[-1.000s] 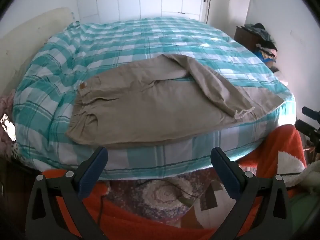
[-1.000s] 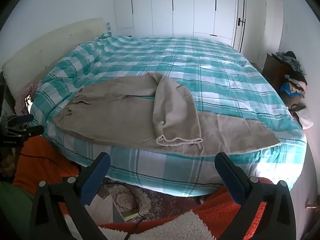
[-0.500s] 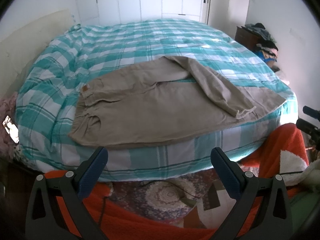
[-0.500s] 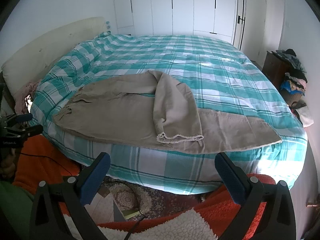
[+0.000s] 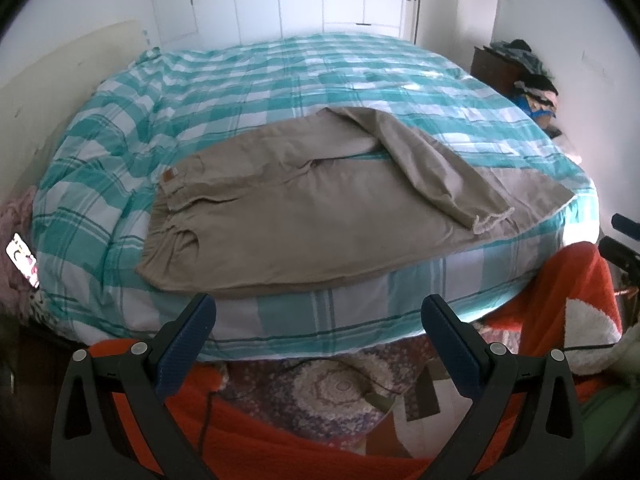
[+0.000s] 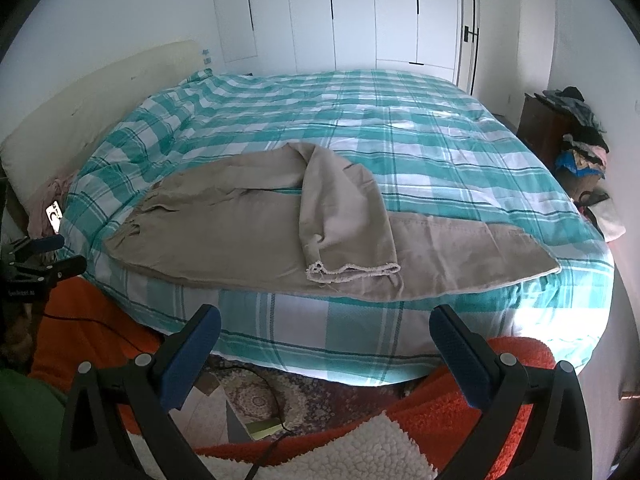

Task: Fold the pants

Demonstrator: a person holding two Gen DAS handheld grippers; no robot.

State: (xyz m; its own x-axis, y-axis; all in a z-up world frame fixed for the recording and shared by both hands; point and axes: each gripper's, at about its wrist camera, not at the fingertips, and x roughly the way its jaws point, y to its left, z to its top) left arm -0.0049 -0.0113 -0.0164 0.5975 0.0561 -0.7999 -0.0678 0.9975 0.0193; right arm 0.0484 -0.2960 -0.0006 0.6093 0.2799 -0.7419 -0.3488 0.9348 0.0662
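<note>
Filling most of both views, the bed [image 5: 256, 80] carries a teal-and-white checked cover and serves as the landmark for everything else. Behind the bed stands a white wardrobe [image 6: 352, 16], and along the bed's left side leans a cream headboard [image 6: 96, 96]. Beside the bed's far right corner a dark cabinet [image 6: 544, 128] holds a heap of clothes [image 6: 584, 148]. Below the bed's near edge lie an orange blanket [image 5: 568, 304] and a patterned rug [image 5: 320, 392]. On the bed, along its near edge, lie the tan pants [image 5: 304, 216], waistband toward the left; one leg stretches flat to the right, the other is folded across it with its frayed hem [image 6: 352, 270] near the bed's edge. Short of the bed, the left gripper [image 5: 318, 332] and the right gripper [image 6: 326, 340] hang with jaws spread wide, grasping nothing, well apart from the pants.
</note>
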